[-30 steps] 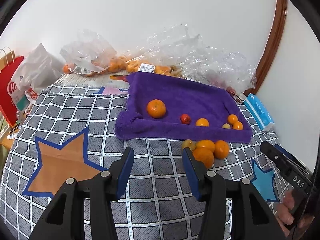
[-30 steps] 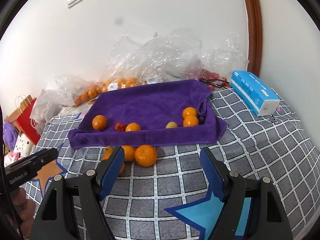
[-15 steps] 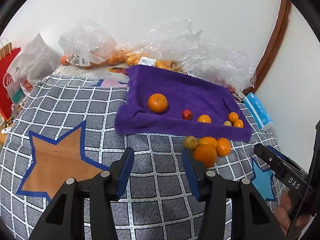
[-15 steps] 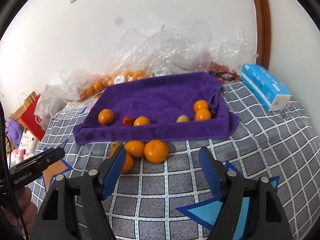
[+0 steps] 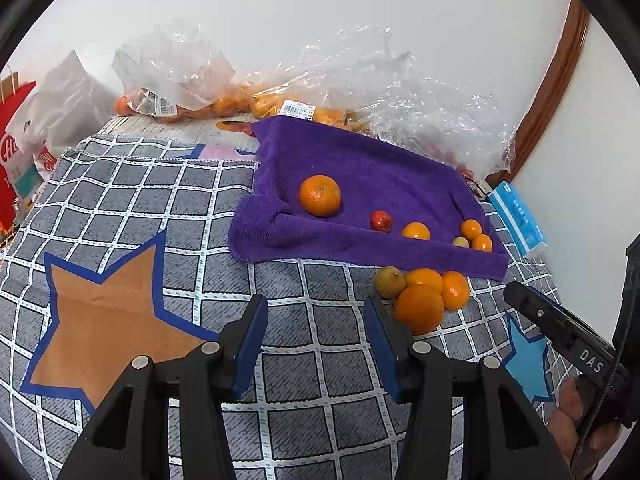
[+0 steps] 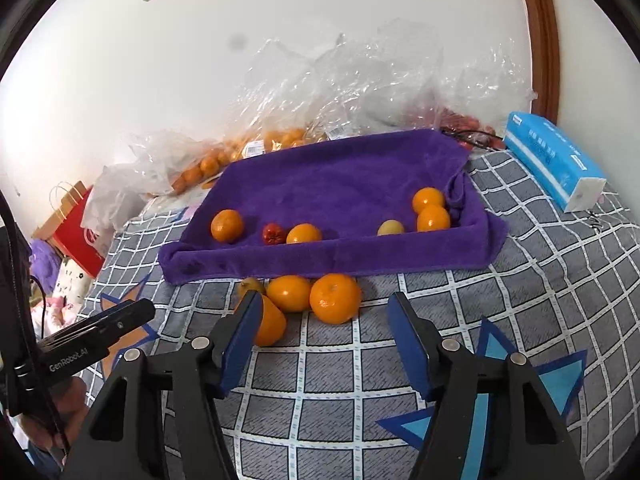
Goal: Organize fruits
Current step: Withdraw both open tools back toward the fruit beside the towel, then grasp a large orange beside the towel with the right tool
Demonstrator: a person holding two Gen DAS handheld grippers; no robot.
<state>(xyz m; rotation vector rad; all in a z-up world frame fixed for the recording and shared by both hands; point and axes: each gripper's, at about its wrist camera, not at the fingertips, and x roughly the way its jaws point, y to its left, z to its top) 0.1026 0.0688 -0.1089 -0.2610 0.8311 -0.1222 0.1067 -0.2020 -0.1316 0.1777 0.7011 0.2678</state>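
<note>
Orange fruit waits loose while your right jaws narrow

Orange round citrus fruits [image 6: 335, 298], three of them with a small yellow-green fruit [image 6: 251, 286], sit bunched on the grey checked star-patterned cloth [image 6: 520, 300], touching the near edge of the purple terry towel tray [image 6: 320, 184], where six more fruits already lie along its near wall. Your right gripper [image 6: 324, 340] sits closer behind the cluster than a second ago, and its jaws are closing with nothing between them, probably sizing for the nearest orange. Your left gripper [image 5: 316, 344] has kept the same moderate spread, empty, over the cloth near the cluster. Sorting looks partly done.
</note>
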